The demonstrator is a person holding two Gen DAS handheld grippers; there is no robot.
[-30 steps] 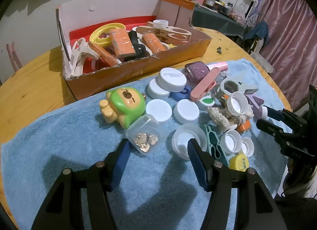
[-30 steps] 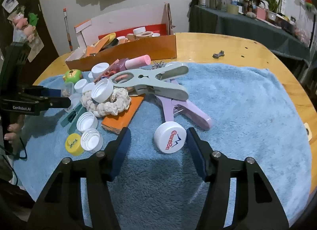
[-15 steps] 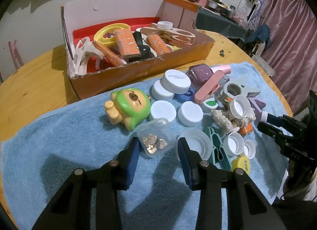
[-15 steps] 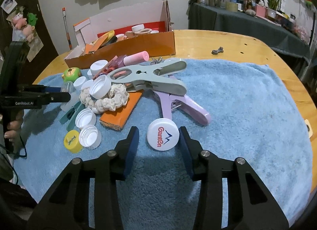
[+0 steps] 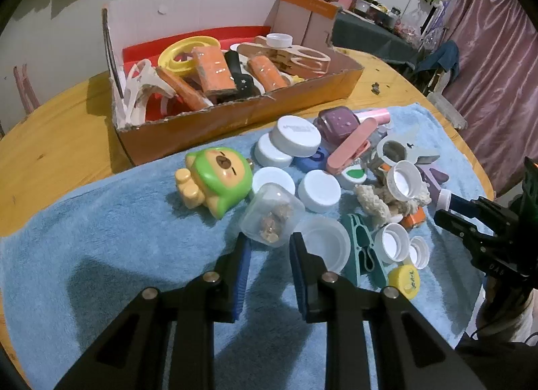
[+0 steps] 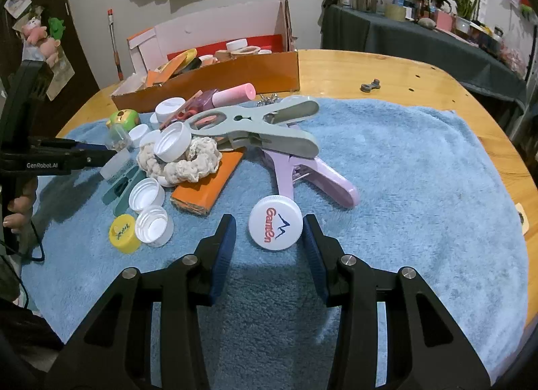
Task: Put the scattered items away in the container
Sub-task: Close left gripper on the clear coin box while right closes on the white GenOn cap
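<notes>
left gripper [image 5: 267, 243] closing on clear box [image 5: 272, 215] | right gripper [image 6: 269, 230] grips printed cap [image 6: 275, 227]

We see a fluffy blue cloth towel [image 6: 403, 161] on a shiny, smooth wooden table [image 6: 386, 70]. The box [image 5: 235, 121] is rough brown cardboard. The white cap [image 6: 275, 228] is smooth plastic. The little clear tub [image 5: 272, 213] looks like glossy plastic.
</notes>
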